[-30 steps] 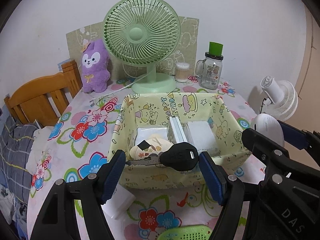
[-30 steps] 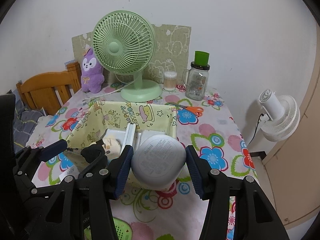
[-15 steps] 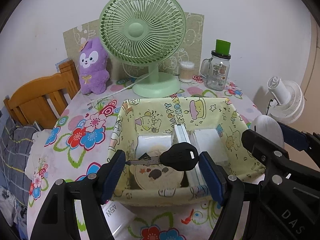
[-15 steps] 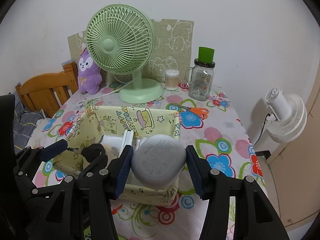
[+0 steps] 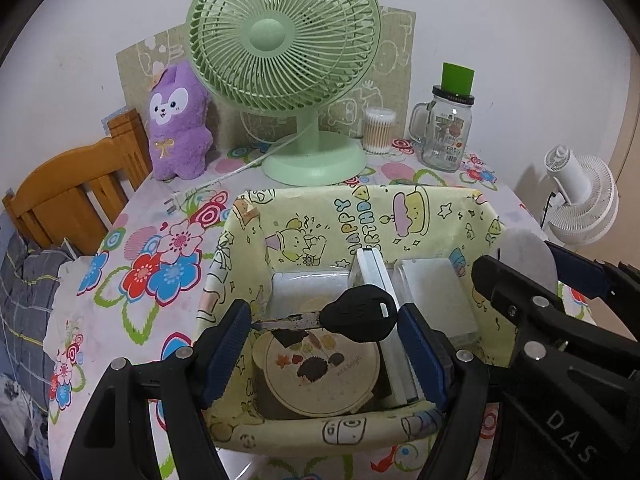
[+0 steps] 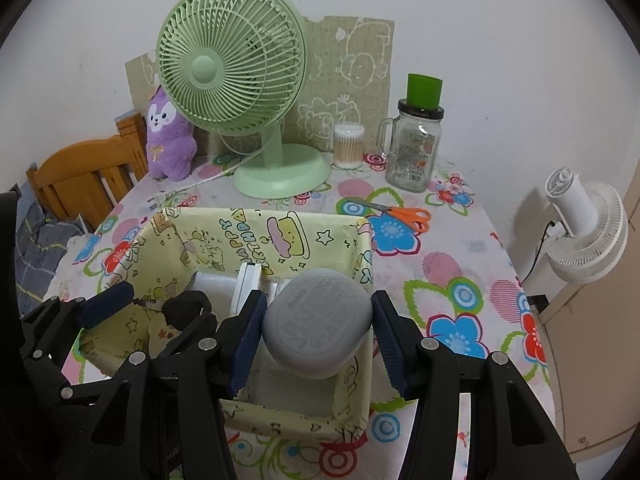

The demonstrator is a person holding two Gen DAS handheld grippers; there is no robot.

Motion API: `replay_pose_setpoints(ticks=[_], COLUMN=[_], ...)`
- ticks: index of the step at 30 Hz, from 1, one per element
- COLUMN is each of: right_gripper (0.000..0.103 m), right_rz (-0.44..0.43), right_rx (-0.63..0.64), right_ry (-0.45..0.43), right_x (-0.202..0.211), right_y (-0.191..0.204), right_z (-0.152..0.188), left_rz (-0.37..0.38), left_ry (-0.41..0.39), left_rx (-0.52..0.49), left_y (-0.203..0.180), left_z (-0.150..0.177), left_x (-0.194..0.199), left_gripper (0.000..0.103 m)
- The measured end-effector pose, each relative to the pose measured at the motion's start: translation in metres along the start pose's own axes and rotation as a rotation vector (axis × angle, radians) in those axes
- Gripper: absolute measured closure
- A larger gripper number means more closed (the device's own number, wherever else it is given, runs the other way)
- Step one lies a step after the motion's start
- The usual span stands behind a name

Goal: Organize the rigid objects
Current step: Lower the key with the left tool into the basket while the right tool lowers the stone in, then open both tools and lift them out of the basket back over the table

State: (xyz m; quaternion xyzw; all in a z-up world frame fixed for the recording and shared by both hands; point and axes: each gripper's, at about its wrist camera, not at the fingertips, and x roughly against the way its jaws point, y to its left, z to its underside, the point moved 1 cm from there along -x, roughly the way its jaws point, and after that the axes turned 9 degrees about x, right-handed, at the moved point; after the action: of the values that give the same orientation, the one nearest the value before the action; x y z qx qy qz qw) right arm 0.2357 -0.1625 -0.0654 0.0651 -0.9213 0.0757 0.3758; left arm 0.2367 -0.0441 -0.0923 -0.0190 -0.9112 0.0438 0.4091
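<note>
Yellow cartoon-print box [image 5: 420, 216] sits mid-desk, w/ flat white cases and a round printed tin [image 5: 320, 368] inside. My left tool [image 5: 324, 344] is clamped end-to-end on a black-headed key [image 5: 356, 316], held over the box. My right tool [image 6: 316, 328] grips a grey rounded device [image 6: 316, 320] above the box's right end. Green fan [image 6: 232, 76] stands at the desk's far edge.

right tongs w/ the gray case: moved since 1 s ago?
Yes. The right tongs, shut on the gray case, advanced over the yellow box; the case now hangs above its interior, nearer the green fan.
</note>
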Motion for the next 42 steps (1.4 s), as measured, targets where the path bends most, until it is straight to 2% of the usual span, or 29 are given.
replay_pose_setpoints(ticks=[4,9,15,17,21,26,30,42], right_gripper=[0.046,0.046,0.046,0.046,0.046,0.046,0.046,0.044], right_rz=[0.011,0.022,0.044,0.046,0.003,-0.029,-0.021,-0.036], right_rx=[0.004,0.015,0.04,0.046,0.034,0.029,0.04,0.032], right_ry=[0.003,0.002,-0.008,-0.01,-0.015,0.003,0.026,0.042], right_x=[-0.006,-0.009,-0.011,-0.011,-0.013,-0.019,-0.026,-0.033], right_y=[0.001,0.002,0.005,0.007,0.01,0.015,0.017,0.016], right_z=[-0.001,-0.003,-0.006,-0.007,-0.01,-0.011,-0.011,-0.011], left_rz=[-0.003,0.011,-0.01,-0.028,0.0,-0.002,-0.002,0.0], left_ry=[0.005,0.012,-0.027,-0.037,-0.024,-0.023,-0.003,-0.012], left_rx=[0.0,-0.012,-0.054,-0.058,-0.042,-0.052,-0.058,-0.057], left_y=[-0.001,-0.006,-0.011,-0.009,-0.003,-0.004,-0.006,-0.007], left_z=[0.001,0.002,0.004,0.004,0.0,0.001,0.003,0.003], left_x=[-0.003,-0.004,0.009,0.011,0.011,0.011,0.002,0.001], left_gripper=[0.025,0.009,0.0,0.0,0.0,0.0,0.0,0.0])
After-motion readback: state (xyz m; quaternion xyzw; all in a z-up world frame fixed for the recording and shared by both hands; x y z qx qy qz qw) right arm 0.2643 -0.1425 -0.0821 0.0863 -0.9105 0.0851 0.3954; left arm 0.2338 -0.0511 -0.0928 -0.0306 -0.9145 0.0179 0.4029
